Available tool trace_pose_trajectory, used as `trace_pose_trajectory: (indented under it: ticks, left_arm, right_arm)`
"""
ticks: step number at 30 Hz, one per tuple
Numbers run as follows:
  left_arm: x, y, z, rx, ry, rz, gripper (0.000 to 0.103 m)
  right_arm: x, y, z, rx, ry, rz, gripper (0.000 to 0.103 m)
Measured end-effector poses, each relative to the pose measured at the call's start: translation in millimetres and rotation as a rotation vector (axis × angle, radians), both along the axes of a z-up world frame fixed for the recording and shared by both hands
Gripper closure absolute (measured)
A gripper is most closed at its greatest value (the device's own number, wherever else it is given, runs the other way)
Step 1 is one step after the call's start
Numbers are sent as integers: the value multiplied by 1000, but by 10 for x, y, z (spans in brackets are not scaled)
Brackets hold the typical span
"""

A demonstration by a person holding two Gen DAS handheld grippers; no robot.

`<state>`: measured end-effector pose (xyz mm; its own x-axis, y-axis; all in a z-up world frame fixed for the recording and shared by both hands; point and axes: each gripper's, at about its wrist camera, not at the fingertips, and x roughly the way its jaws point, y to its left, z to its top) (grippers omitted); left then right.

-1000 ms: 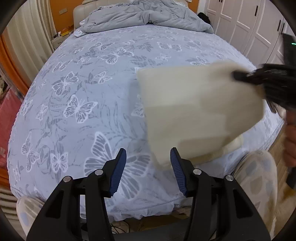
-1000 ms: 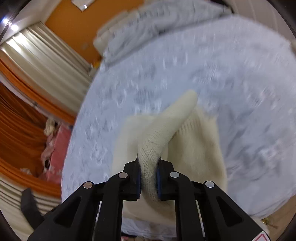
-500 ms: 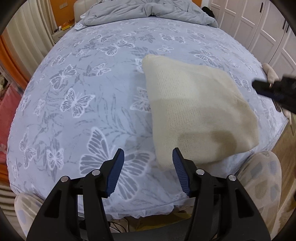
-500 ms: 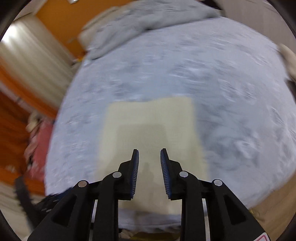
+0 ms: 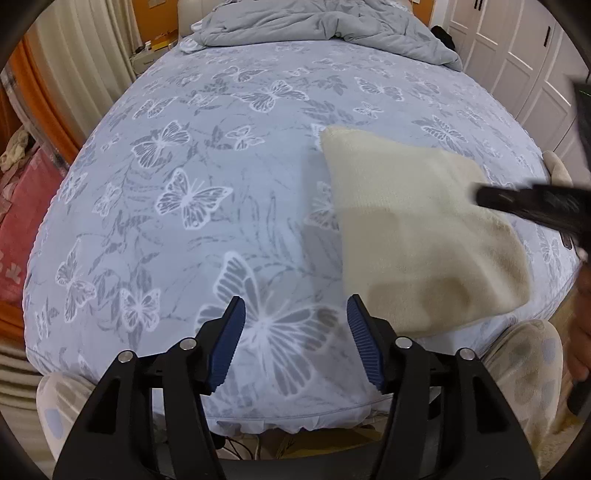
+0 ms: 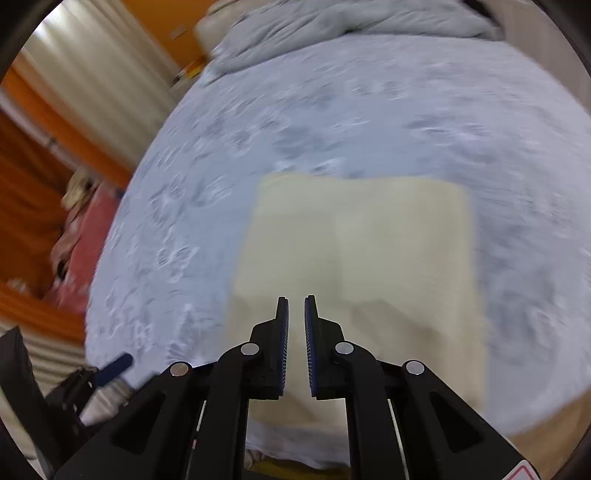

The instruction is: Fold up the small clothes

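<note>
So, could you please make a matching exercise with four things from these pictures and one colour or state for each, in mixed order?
Things:
1. cream knit garment
2. left gripper
3. right gripper
4. crumpled duvet

States:
A. grey, bunched at the far end of the bed
B. jaws nearly shut, nothing between them
C. folded, lying flat on the butterfly sheet
D. jaws open, nothing between them

Pairs: 1-C, 2-D, 3-B, 4-A

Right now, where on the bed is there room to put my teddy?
The butterfly sheet is bare left of the folded cream knit, up to the rumpled grey duvet. The near right corner is crowded: the knit lies there, the right gripper above it.
</note>
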<state>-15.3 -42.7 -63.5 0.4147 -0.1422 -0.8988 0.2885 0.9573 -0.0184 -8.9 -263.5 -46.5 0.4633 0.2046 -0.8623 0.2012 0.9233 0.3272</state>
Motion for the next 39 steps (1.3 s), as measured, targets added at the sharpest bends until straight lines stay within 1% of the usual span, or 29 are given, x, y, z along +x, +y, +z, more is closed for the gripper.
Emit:
trace_pose_trajectory:
  ticks: [2,3,4,5,6,7,8,9,11,12,16,17,18,19,20,21,23,25,26,27,29,32,33,34,35,36,37,38,39]
  left_arm:
    - [6,-73,-3,-6,2,-11,47]
    - [4,-111,-5,-10,4,-17,47]
    - [-2,-154,-4,-11,5,-25,47]
    - [-12,-215,2,-4,3,-36,47]
    - [-20,-243,7,-1,1,-42,45]
    - [-28,-274,14,0,-3,-48,44]
    - [-45,-320,20,5,-7,-58,41]
    - [-53,-340,18,6,-8,-63,41]
    - [-76,-395,-9,20,-6,-78,40]
    - [-86,-415,-25,27,-3,-82,40]
    - [-145,-456,-118,58,13,-100,39]
    - [-156,-458,-139,63,18,-103,39]
    - [-167,-464,-162,70,22,-106,39]
    - [-173,-468,-173,73,24,-107,39]
    - [-180,-475,-192,80,27,-110,39]
    - [-186,-480,-207,87,28,-113,39]
    - [-185,-489,-235,93,34,-116,39]
    - [-189,-503,-266,100,39,-119,39]
    - [-196,-509,-274,101,40,-121,35]
    - [-210,-515,-284,103,39,-124,27]
    - [-249,-537,-311,110,30,-135,21]
    - [-309,-626,-449,160,32,-183,19]
    - [-309,-640,-482,165,36,-191,19]
    - [-300,-654,-515,169,32,-193,23]
    - [-270,-655,-532,168,34,-186,42]
    - [-236,-649,-545,158,48,-182,54]
    - [-162,-637,-578,147,79,-166,58]
    - [-117,-622,-597,137,95,-155,63]
    - [-79,-607,-610,117,112,-150,66]
  right_arm:
    - [-166,-275,-267,-61,86,-87,96]
    - [-231,-386,-441,-71,146,-117,103]
    - [-311,-457,-539,-39,167,-129,103]
    - [-406,-533,-567,21,159,-150,101]
    - [-463,-571,-517,52,132,-156,92]
    - [-501,-573,-450,76,100,-158,86]
    - [-529,-572,-392,86,77,-158,69]
    - [-532,-559,-337,70,61,-149,55]
    - [-476,-530,-298,21,54,-123,47]
    - [-432,-522,-331,-5,73,-106,46]
    - [-250,-506,-539,40,127,-64,46]
    - [-230,-497,-590,43,135,-51,48]
    - [-210,-474,-634,48,141,-36,59]
    - [-212,-453,-650,44,139,-32,66]
    - [-205,-447,-662,33,134,-29,86]
    - [-210,-455,-651,30,126,-28,87]
    - [-222,-545,-597,100,99,-55,89]
    - [-228,-609,-528,139,71,-68,89]
    - [-228,-630,-504,153,64,-71,90]
    - [-229,-641,-492,165,60,-74,90]
    - [-224,-641,-474,173,60,-76,90]
    - [-211,-681,-348,233,28,-93,90]
    - [-215,-691,-204,250,-10,-92,90]
    - [-210,-678,-114,250,-31,-90,90]
    - [-212,-675,0,248,-55,-85,91]
    - [-224,-661,139,245,-86,-80,91]
    - [-241,-662,239,245,-109,-81,91]
    - [-256,-668,282,244,-120,-84,91]
    - [-288,-686,303,232,-124,-97,92]
